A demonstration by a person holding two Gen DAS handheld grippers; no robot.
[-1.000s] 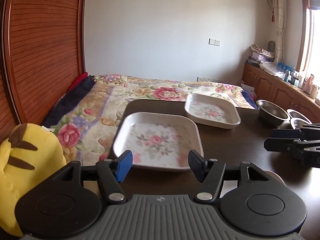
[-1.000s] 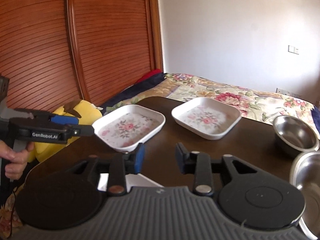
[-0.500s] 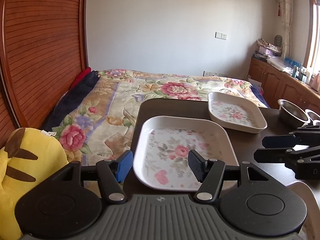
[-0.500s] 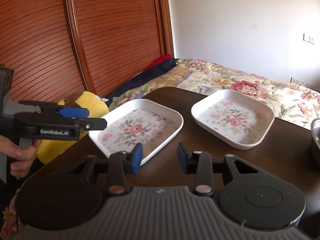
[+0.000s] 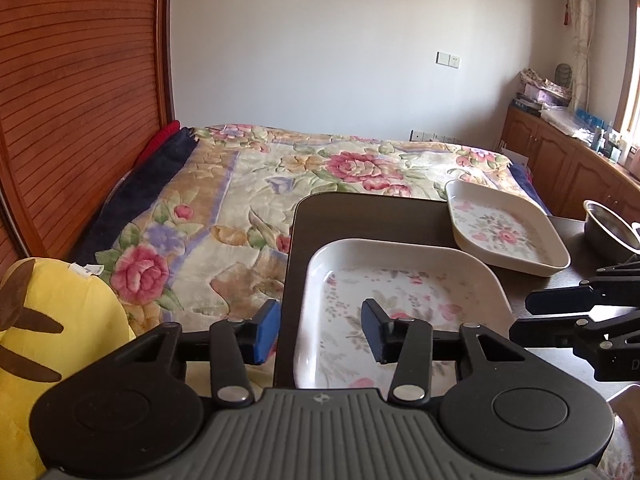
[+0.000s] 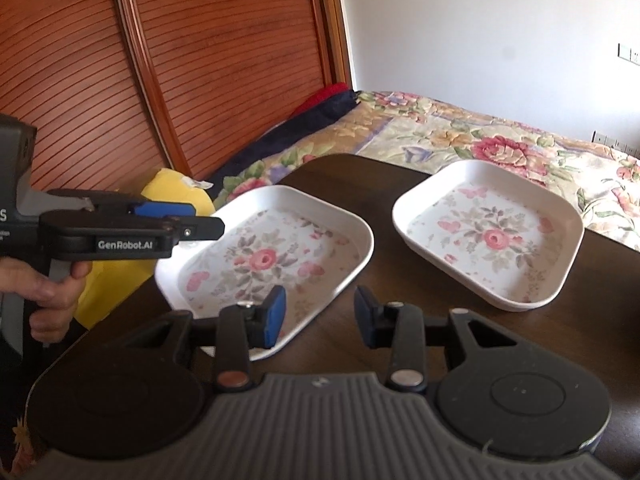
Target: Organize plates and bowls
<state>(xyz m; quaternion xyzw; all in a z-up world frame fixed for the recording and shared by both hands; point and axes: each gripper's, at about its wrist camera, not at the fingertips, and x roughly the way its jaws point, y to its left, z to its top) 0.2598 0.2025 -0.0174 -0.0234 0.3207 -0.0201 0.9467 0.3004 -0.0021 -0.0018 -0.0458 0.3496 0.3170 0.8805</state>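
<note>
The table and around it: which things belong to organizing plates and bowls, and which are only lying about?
Belong to the job:
near floral plate
far floral plate
metal bowl
left gripper, jaws open
right gripper, jaws open

Just lying about:
yellow plush toy
floral bedspread
dark table, only bearing the dishes

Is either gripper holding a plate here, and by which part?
Nothing is held. The left gripper and right gripper are open; the near plate lies on the table.
</note>
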